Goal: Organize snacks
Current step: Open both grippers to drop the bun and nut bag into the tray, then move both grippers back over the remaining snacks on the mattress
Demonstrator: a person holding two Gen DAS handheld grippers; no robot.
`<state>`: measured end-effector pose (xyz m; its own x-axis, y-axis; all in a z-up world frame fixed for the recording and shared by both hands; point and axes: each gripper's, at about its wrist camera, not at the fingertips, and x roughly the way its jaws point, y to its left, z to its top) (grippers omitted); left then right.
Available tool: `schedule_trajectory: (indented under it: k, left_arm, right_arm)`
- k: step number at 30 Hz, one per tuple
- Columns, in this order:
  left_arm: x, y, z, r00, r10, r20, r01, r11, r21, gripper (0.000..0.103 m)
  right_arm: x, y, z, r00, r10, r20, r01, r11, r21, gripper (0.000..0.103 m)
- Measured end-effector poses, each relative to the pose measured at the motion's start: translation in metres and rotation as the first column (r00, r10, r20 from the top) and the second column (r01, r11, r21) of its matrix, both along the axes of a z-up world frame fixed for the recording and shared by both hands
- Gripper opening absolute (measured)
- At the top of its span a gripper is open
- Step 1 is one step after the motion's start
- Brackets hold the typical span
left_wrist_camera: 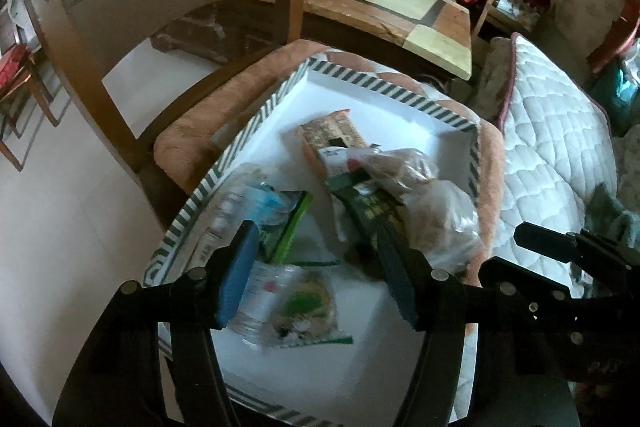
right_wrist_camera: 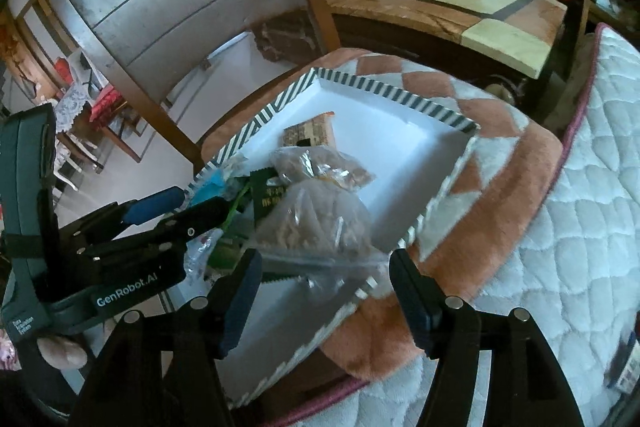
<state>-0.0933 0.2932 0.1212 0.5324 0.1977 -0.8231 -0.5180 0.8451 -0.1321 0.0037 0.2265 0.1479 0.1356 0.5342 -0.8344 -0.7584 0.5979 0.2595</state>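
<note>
A white tray with a green-striped rim (left_wrist_camera: 256,123) (right_wrist_camera: 404,95) rests on an orange and white cushion. It holds a brown box (left_wrist_camera: 332,137) (right_wrist_camera: 310,135), a dark green packet (left_wrist_camera: 368,203) (right_wrist_camera: 268,193), clear bags of brown snacks (left_wrist_camera: 436,211) (right_wrist_camera: 316,219), and green and blue packets (left_wrist_camera: 276,215). My left gripper (left_wrist_camera: 320,275) is open above the near packets, one of them green and white (left_wrist_camera: 304,307). My right gripper (right_wrist_camera: 324,299) is open over the tray's near rim, by the clear bag. The left gripper also shows in the right wrist view (right_wrist_camera: 176,209).
A wooden chair (left_wrist_camera: 100,27) stands behind the tray on the left. A low wooden table (left_wrist_camera: 400,11) with framed photos stands beyond. A quilted white cover (left_wrist_camera: 560,163) (right_wrist_camera: 580,227) lies to the right of the cushion (right_wrist_camera: 500,163).
</note>
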Motion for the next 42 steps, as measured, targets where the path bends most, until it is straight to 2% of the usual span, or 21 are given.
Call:
schedule_trajectory:
  k: [8,14,27,35,42]
  left_arm:
    - [0.006,-0.042,0.011,0.997,-0.080,0.016,0.080,0.997,0.016,0.062]
    - [0.016,-0.085,0.012,0.985,-0.174,0.016,0.173,0.985,0.025,0.062]
    - [0.048,-0.181,0.009,0.932,-0.363,0.012,0.363,0.931,0.040,0.062]
    - [0.068,-0.224,-0.006,0.897,-0.442,-0.027,0.442,0.897,0.025,0.062]
    - [0.084,-0.245,-0.024,0.876,-0.477,-0.074,0.479,0.878,0.012,0.062]
  right_arm:
    - [-0.016,-0.040,0.010,0.998,-0.039,0.046,0.040,0.999,-0.012,0.067]
    - [-0.022,-0.079,0.012,0.994,-0.091,0.056,0.093,0.995,-0.022,0.068]
    - [-0.022,-0.174,0.003,0.971,-0.237,0.042,0.238,0.970,-0.040,0.070]
    - [-0.011,-0.231,-0.016,0.946,-0.324,0.006,0.323,0.944,-0.060,0.071]
    - [0.018,-0.297,-0.047,0.911,-0.412,-0.018,0.406,0.904,-0.130,0.071]
